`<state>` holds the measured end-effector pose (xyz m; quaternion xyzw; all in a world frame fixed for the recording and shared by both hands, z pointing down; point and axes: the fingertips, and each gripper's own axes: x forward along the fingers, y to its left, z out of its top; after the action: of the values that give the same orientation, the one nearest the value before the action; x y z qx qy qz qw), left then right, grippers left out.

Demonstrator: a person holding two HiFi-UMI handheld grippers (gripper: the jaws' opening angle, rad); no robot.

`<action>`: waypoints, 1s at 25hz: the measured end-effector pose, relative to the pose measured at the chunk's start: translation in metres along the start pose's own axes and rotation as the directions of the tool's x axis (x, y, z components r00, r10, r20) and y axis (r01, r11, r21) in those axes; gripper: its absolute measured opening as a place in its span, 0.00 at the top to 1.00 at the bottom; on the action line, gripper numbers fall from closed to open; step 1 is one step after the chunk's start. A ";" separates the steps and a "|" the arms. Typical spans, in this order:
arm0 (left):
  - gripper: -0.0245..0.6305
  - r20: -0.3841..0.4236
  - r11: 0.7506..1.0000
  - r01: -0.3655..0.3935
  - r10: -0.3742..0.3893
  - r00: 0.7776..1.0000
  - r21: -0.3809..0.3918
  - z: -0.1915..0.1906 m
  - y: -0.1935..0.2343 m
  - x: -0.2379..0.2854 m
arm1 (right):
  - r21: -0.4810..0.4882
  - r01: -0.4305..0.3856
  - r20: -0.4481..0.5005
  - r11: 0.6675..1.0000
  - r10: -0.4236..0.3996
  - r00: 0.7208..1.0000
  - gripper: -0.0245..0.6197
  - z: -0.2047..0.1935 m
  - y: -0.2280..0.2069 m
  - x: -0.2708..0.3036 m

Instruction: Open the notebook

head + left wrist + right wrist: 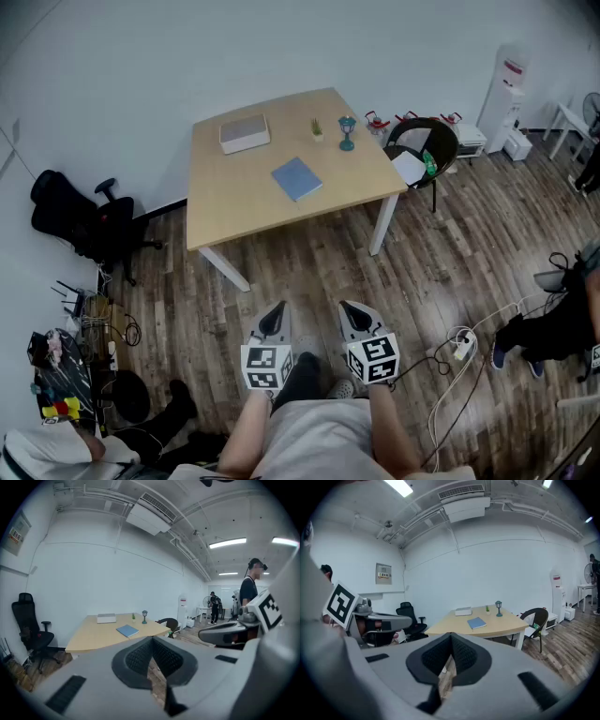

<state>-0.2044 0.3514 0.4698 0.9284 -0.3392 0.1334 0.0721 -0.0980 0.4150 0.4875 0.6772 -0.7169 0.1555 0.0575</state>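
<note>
A closed blue notebook (297, 178) lies flat near the middle of the wooden table (234, 202); it also shows in the left gripper view (127, 630) and the right gripper view (476, 623). My left gripper (273, 322) and right gripper (355, 319) are held side by side over the floor, well short of the table. Both are shut with nothing between their jaws. In the left gripper view the jaws (151, 645) meet; in the right gripper view the jaws (451, 641) meet too.
On the table stand a white box (244, 133), a small green plant (317, 128) and a teal lamp figure (347, 132). A dark round chair (424, 148) sits at the table's right, a black office chair (84, 223) at its left. Cables (459, 361) trail on the floor; a person (553, 328) stands at the right.
</note>
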 end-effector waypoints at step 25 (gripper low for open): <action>0.95 -0.026 0.998 0.003 -0.005 1.000 -0.064 0.020 0.056 0.118 | 0.056 0.019 -0.035 0.998 -0.017 0.999 0.95 0.027 -0.065 0.089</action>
<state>-0.1504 0.2325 0.4882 0.9246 -0.3404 0.1344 0.1063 -0.0368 0.3199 0.4976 0.6823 -0.7049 0.1868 0.0520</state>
